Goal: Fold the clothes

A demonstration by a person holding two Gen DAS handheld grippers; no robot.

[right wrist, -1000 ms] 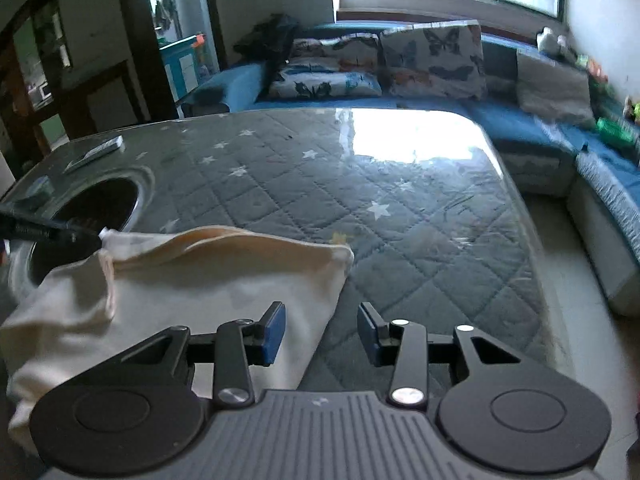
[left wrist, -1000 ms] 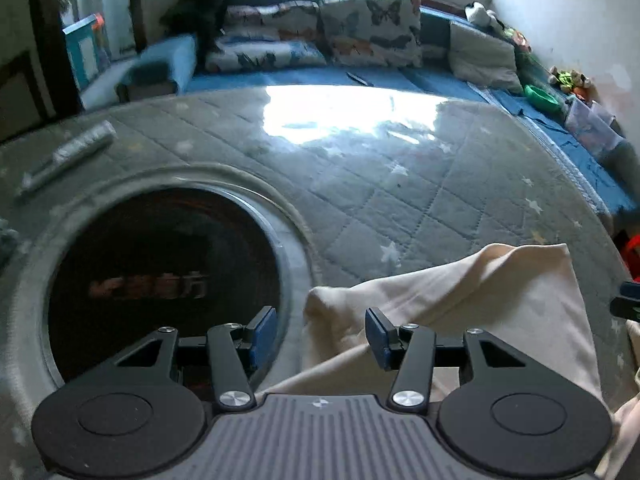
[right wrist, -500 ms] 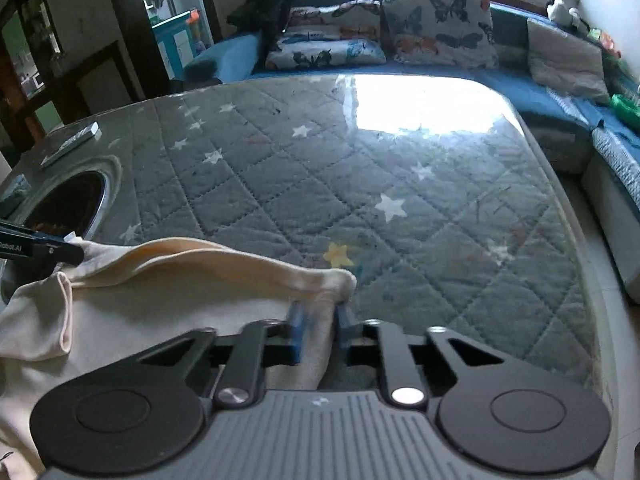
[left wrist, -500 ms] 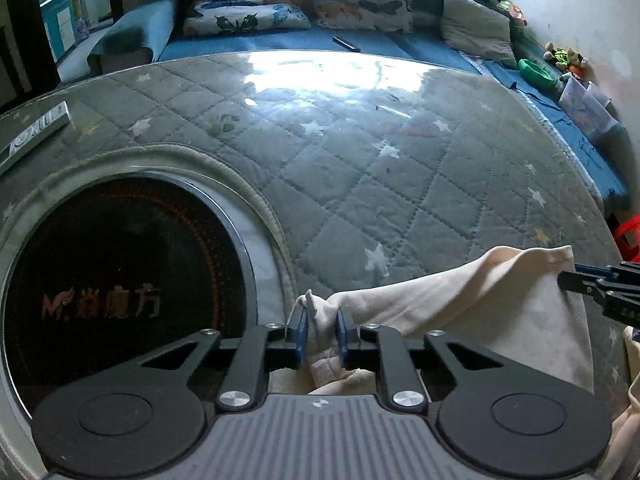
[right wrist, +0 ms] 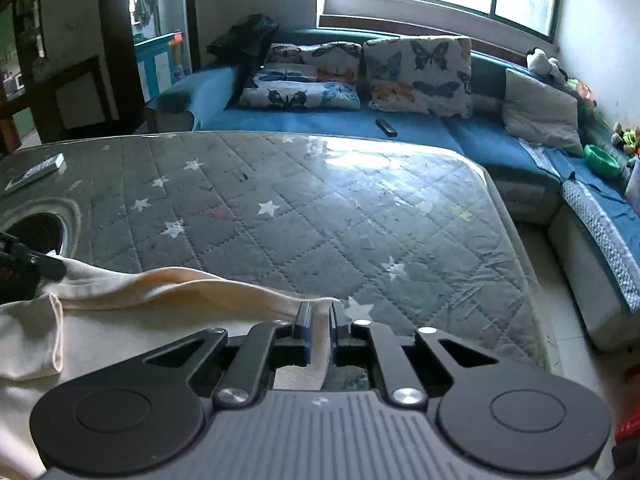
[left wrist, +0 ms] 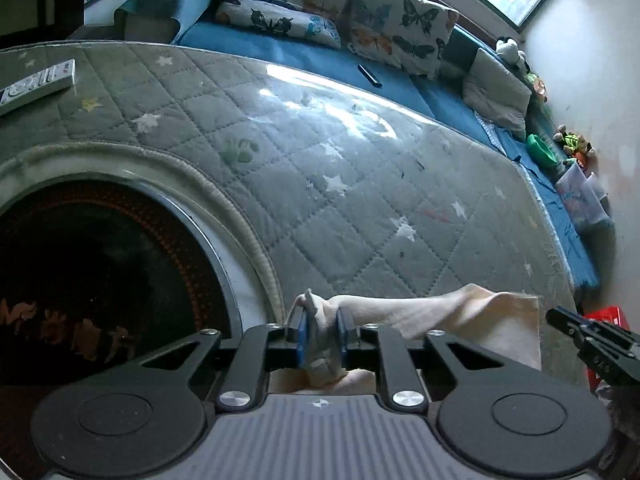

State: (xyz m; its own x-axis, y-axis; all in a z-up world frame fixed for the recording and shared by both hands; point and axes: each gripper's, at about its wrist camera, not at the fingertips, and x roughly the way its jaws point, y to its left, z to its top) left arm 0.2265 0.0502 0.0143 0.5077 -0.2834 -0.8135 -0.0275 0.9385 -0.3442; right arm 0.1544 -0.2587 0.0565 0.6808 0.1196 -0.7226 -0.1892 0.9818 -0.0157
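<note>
We hold the cream garment (left wrist: 432, 312) by two corners of its far edge, one in each gripper. In the left wrist view, the left gripper (left wrist: 321, 336) has a bunched corner of the cloth between its blue pads (left wrist: 301, 338); the fabric fills the gap and the pads press on it, though the jaws are easing slightly apart. From that corner the cloth runs rightward as a taut ridge to the right gripper (left wrist: 560, 316), whose black tip enters at the frame's right edge.

In the right wrist view, the right gripper (right wrist: 320, 332) is clamped on a thin fold of the same garment (right wrist: 132, 312), its pads nearly together with the fabric between them. The rest of the cloth spreads to the left and toward us, below and behind the gripper, with a rolled hem at the left side.

The garment lies at the near edge of the grey quilted table cover (right wrist: 320, 216), printed with stars. Just left of the left gripper sits a round dark opening (left wrist: 88, 280) in the cover. A remote control (left wrist: 36, 86) lies at the far left corner, well apart from the cloth.
</note>
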